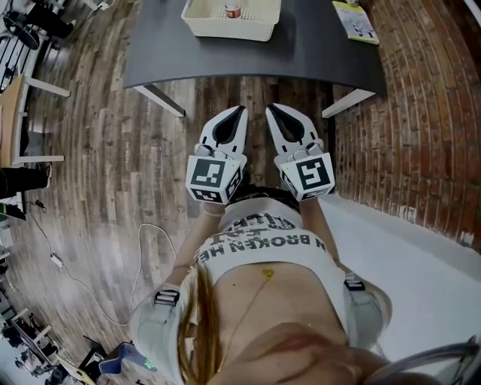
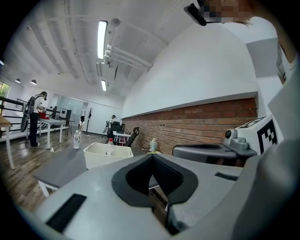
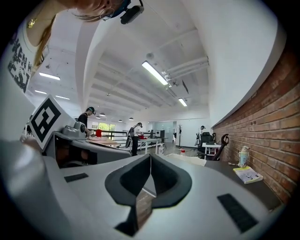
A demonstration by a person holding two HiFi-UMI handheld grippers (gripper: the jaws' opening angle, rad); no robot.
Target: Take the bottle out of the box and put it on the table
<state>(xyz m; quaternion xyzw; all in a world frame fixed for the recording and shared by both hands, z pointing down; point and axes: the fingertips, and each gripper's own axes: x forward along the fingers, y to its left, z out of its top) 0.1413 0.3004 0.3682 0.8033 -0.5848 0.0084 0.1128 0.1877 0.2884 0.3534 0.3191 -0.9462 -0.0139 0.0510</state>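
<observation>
Grippers side by side, held close to the person's body over the wooden floor (image 1: 113,165), both short of the table's near edge.

Left gripper (image 1: 242,110): jaws pressed together, the dark pads meeting at the tip, nothing between them. Marker cube (image 1: 214,177) at its rear, towards the person.

Right gripper (image 1: 269,108): jaws likewise closed on each other, nothing pinched. Own marker cube (image 1: 310,175) behind. The two grippers lie nearly parallel, tips angled slightly towards each other, close but apart.

Table (image 1: 316,53): dark grey top on pale legs, ahead of both grippers.

Box (image 1: 210,30): cream plastic basket with slotted walls, standing on the table's far part, a little left of the grippers' line, well apart from them.

Bottle (image 1: 233,10): upright inside the box, red cap showing above the rim. The left gripper view shows the same thing, the cap rising from the box. Neither gripper touches it.

Booklet (image 1: 355,21): flat on the table's right end, near the brick wall (image 1: 421,135), well apart from the box.

Cable (image 1: 143,256): thin pale line looping across the floor on the person's left.

Background in the gripper views: open room, ceiling strip lights, other people standing at distant tables.
</observation>
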